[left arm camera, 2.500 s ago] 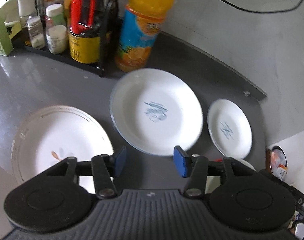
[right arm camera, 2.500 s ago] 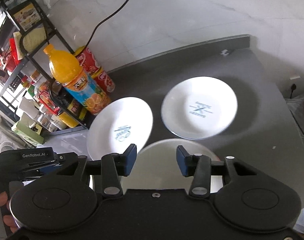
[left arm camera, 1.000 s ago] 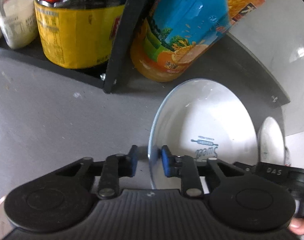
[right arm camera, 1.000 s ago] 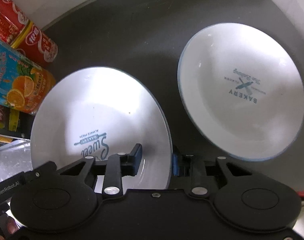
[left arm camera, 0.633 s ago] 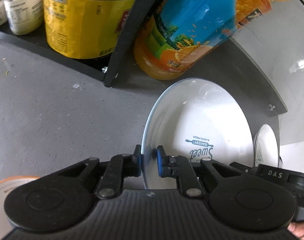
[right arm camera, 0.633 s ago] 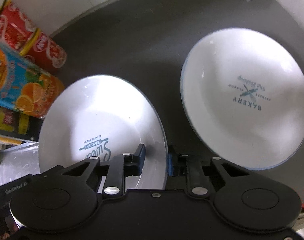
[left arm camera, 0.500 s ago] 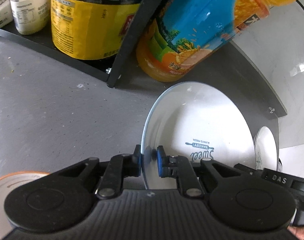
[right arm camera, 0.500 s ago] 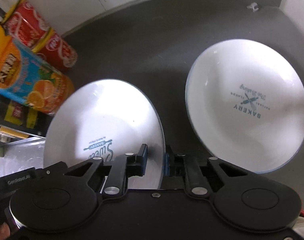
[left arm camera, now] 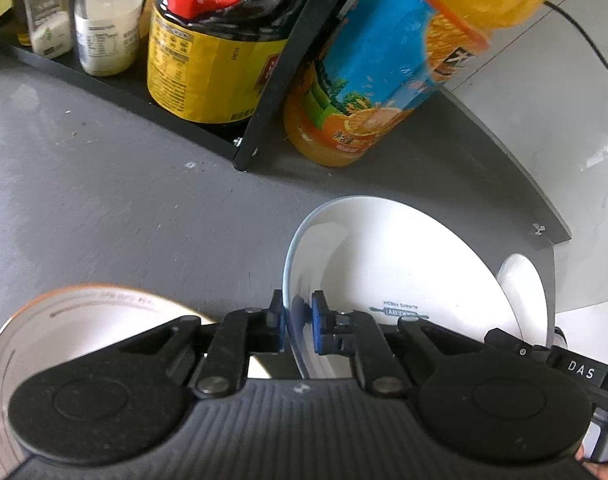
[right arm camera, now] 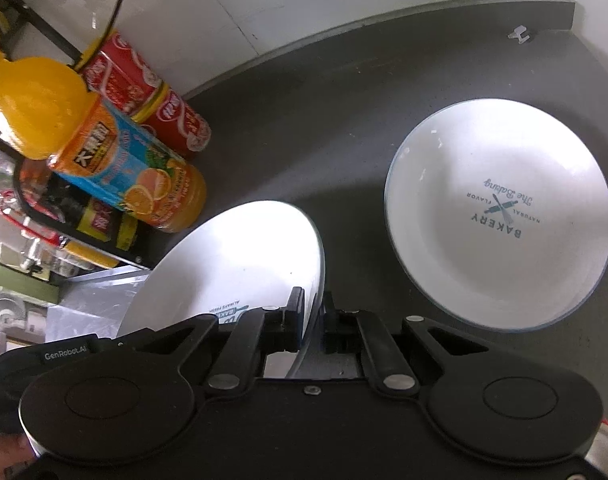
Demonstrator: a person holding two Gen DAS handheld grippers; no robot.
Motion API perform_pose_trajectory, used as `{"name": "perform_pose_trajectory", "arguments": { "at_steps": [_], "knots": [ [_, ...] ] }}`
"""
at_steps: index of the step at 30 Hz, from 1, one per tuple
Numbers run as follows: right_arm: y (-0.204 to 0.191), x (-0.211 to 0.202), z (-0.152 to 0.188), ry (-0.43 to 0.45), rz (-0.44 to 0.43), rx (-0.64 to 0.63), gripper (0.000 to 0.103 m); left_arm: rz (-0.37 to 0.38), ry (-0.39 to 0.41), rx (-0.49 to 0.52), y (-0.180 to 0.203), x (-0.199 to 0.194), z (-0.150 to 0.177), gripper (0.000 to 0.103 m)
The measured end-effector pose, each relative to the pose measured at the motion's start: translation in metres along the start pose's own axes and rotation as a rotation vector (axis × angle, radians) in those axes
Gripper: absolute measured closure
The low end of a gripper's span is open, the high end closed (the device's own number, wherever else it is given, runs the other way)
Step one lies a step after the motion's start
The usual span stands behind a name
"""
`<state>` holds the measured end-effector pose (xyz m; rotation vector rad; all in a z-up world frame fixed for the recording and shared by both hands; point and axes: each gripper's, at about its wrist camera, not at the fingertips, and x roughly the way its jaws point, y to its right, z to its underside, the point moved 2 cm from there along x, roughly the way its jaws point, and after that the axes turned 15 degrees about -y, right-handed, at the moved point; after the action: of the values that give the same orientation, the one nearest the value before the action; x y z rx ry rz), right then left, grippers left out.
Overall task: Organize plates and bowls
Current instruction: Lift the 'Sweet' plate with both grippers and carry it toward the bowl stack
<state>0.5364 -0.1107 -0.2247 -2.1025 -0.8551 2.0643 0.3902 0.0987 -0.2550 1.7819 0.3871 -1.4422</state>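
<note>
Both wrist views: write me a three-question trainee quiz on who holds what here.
1. True or false: both grippers clamp the same plate.
2. Which print does the free plate on the counter carry? A) BAKERY B) COFFEE C) none
3. Fill in: the bottle standing behind the held plate holds ____-coloured drink.

Key: 1 true, the left gripper and right gripper pinch opposite rims. 2 A. 3 orange, see the bottle.
</note>
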Motion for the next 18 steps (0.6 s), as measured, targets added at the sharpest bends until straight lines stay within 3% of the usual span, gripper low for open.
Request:
{"name": "perform_pose_trajectory", "arguments": {
  "at_steps": [7,18],
  "knots": [
    [-0.011,-0.026,0.015,0.034,-0.066,-0.075,0.096,0.013,0.086,-0.038,-0.002,-0.039,0.029,0.094],
    [-0.045,-0.034,0.045,0.027,-0.093,-0.175,0.096,0.020,0.138,-0.108,-0.038,-0.075,0.067,0.094]
  ]
}}
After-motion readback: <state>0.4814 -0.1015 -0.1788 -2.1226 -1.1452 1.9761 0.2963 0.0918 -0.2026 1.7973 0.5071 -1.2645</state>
